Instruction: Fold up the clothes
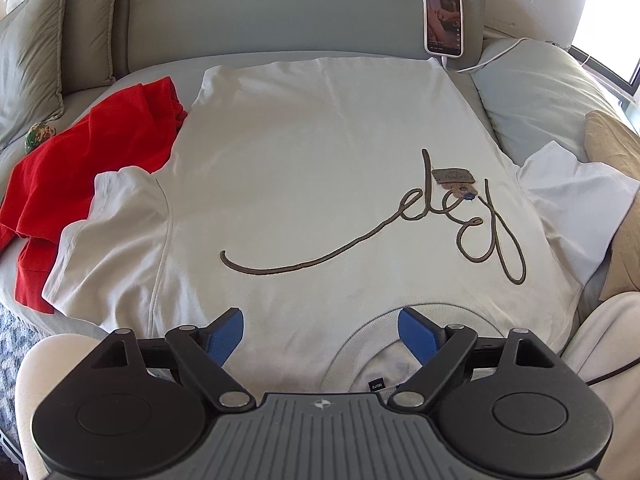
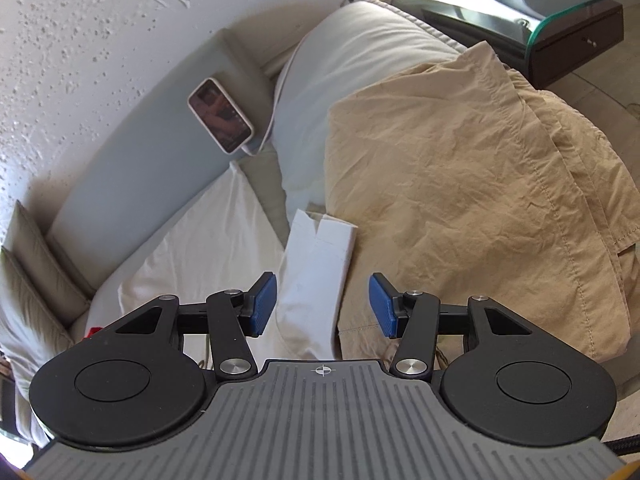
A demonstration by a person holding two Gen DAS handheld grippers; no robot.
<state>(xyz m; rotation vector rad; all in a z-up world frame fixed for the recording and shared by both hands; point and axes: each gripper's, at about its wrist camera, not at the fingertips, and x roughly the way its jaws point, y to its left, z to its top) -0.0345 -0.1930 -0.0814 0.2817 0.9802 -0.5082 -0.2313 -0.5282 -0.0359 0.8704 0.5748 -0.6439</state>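
White T-shirt lies flat and face up on the bed, filling the middle of the left wrist view. At 9 o'clock from it, a red garment sits bunched up, and the shirt's left sleeve rests on top of it. Brown curly writing runs across the chest. At 6 o'clock, the neck hole sits close to the left gripper, whose jaws are wide open and hold nothing. At 1 o'clock, a phone leans on the headboard.

In the right wrist view, the right sleeve lies between the blue pads of the right gripper. Its jaws are open too, holding nothing. At 3 o'clock from the sleeve lies a tan garment.
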